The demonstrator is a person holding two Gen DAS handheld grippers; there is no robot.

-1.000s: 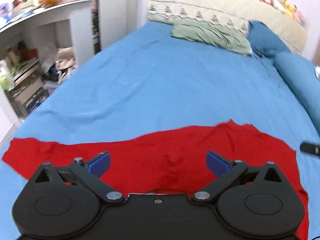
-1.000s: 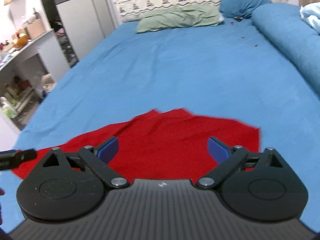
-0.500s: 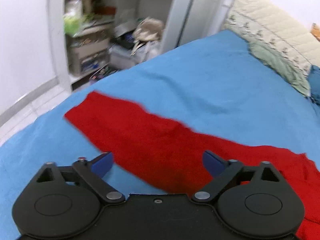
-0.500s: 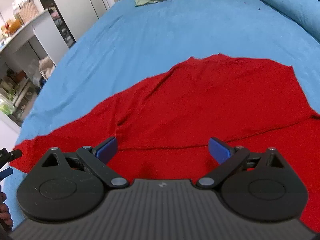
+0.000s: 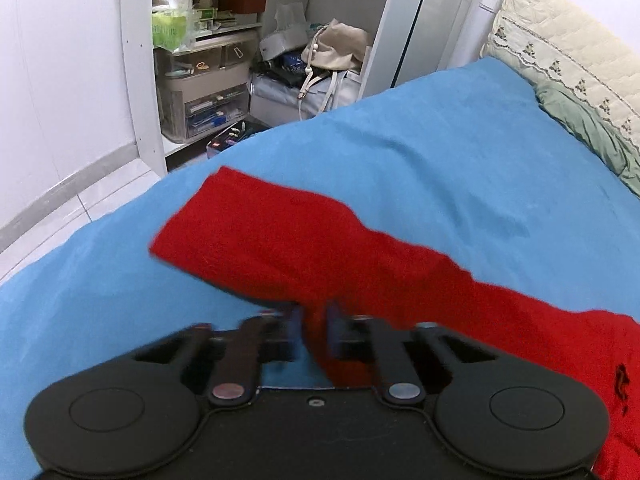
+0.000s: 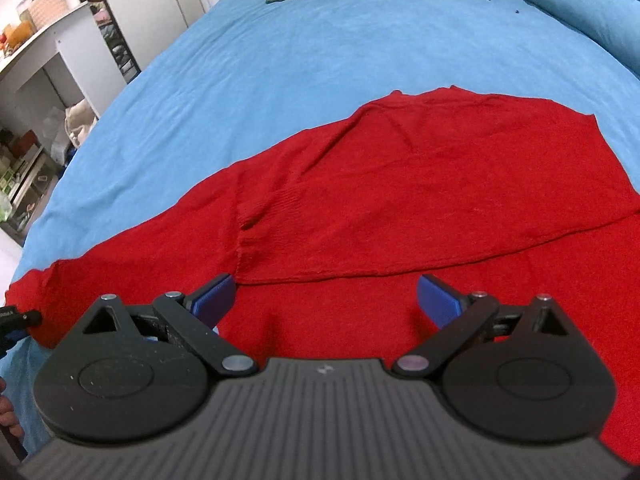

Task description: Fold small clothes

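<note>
Red sweater [image 6: 400,184] flat on blue bedsheet [image 6: 304,52], left hand-held gripper [image 5: 314,326] pinching sleeve – right hand-held gripper [image 6: 326,300] wide, white shelves [image 5: 208,40] beside bed

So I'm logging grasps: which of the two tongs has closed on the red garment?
The left tongs: their blue pads pinch the red garment sleeve edge. The right tongs hover wide open.

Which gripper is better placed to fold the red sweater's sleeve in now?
Left. The left gripper is closing on the red sweater at its sleeve; the right gripper hangs open above the body.
</note>
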